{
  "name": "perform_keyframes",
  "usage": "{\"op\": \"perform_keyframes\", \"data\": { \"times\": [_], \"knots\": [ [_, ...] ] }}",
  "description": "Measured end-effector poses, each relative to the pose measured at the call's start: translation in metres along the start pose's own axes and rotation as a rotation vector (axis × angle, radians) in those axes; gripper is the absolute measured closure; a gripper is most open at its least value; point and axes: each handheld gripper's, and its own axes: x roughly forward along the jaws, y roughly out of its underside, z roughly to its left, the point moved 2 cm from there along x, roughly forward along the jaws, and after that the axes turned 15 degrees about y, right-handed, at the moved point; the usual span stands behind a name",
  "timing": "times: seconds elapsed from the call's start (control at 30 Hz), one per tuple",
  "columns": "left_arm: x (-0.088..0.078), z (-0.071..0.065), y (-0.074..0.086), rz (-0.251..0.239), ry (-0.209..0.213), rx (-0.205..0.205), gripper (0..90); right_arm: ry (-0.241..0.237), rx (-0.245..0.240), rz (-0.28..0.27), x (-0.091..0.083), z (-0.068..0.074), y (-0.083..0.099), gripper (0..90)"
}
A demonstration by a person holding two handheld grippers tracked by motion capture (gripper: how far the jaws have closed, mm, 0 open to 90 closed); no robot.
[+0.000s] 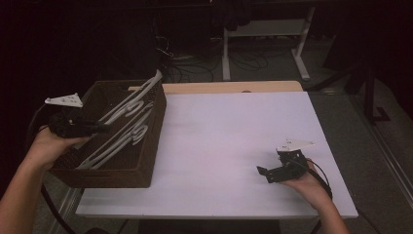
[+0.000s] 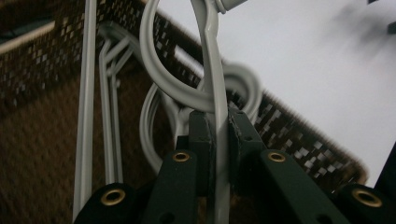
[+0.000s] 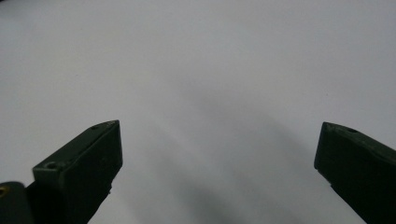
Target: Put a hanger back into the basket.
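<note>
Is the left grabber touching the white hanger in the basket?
Touching. In the left gripper view, the left gripper has both jaws pressed against the thin stem of a white hanger, one on each side, above the brown woven basket.

my white table (image 1: 229, 146) carries a dark woven basket (image 1: 146, 146) at its left edge, overhanging that side a little. a wooden strip (image 1: 234, 87) runs along the far edge. my right gripper (image 1: 267, 174) rests near the right front corner.
</note>
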Motion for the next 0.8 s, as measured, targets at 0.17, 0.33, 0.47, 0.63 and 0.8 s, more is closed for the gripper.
{"op": "perform_keyframes", "data": {
  "times": [0.17,0.33,0.47,0.63,0.8],
  "knots": [
    [0.002,0.011,0.019,0.023,-0.005,-0.031,81.9,0.003,-0.003,0.004,0.001,0.000,0.000,0.8],
    [0.007,0.019,0.032,0.066,-0.014,-0.063,81.9,0.003,-0.002,0.005,0.002,-0.001,0.000,0.9],
    [0.014,0.029,0.041,0.086,-0.019,-0.098,81.7,0.005,-0.002,0.007,0.002,-0.001,0.000,0.9],
    [0.017,0.033,0.047,0.068,-0.026,-0.107,72.3,0.009,0.002,0.007,0.001,-0.003,0.000,0.9],
    [0.011,0.034,0.046,0.030,-0.035,-0.108,58.7,0.011,0.001,-0.001,0.001,-0.003,-0.001,0.9]
  ]
}}
